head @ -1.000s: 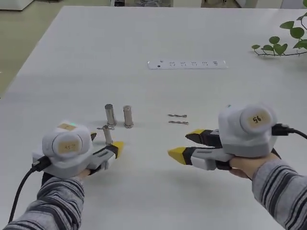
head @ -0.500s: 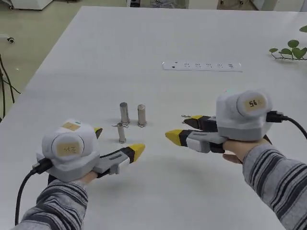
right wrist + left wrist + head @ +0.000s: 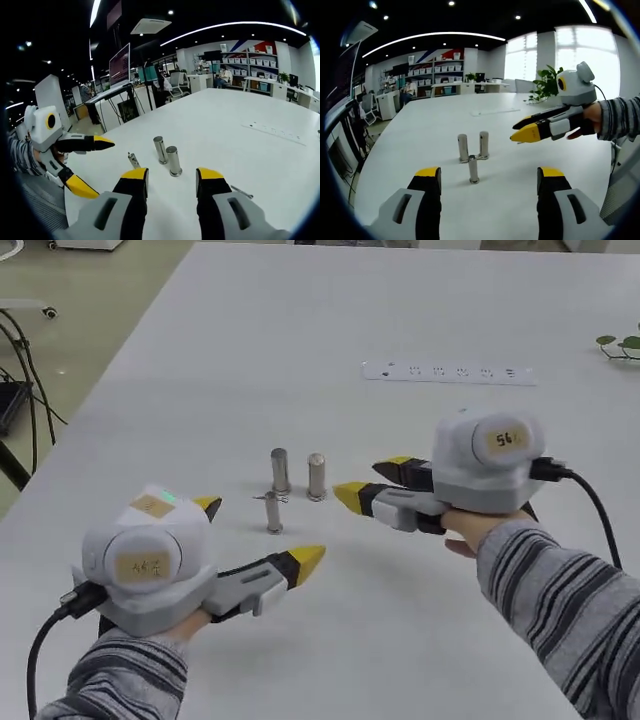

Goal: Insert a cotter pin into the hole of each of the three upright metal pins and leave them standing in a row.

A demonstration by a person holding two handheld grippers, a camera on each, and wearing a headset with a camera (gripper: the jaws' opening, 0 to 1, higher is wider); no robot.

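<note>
The left tool (image 3: pixel 258 530) is spread wide, its yellow-tipped jaws pinching nothing. Seen from the left gripper view, the left tool (image 3: pixel 489 172) faces the three upright metal pins. The front pin (image 3: pixel 473 169) stands just ahead of the open mouth, between the lines of the two jaws and untouched. A thin wire piece, which looks like a cotter pin (image 3: pixel 266 498), crosses the top of the front pin (image 3: pixel 273 512).

The right tool (image 3: pixel 365 478) is also spread and empty. It reaches in from the right, with its nearer tip just beside the right-hand one of the two back pins (image 3: pixel 317 476) but apart from it. In the right gripper view, the right tool (image 3: pixel 172 174) points at those back pins (image 3: pixel 173 160), which stand upright, side by side and close together. The front pin (image 3: pixel 133 160) is off to their left, nearer the left tool (image 3: pixel 105 170).

A loose cotter pin (image 3: pixel 242 191) lies flat on the bench (image 3: pixel 400 620), just to the right of the right tool's jaw.

The front pin stands in front of the left back pin (image 3: pixel 280 470), so the three form a small cluster and not a row.

Farther off, a white power strip (image 3: pixel 448 372) lies across the bench. A leafy plant (image 3: pixel 620 343) is at the far right edge.
</note>
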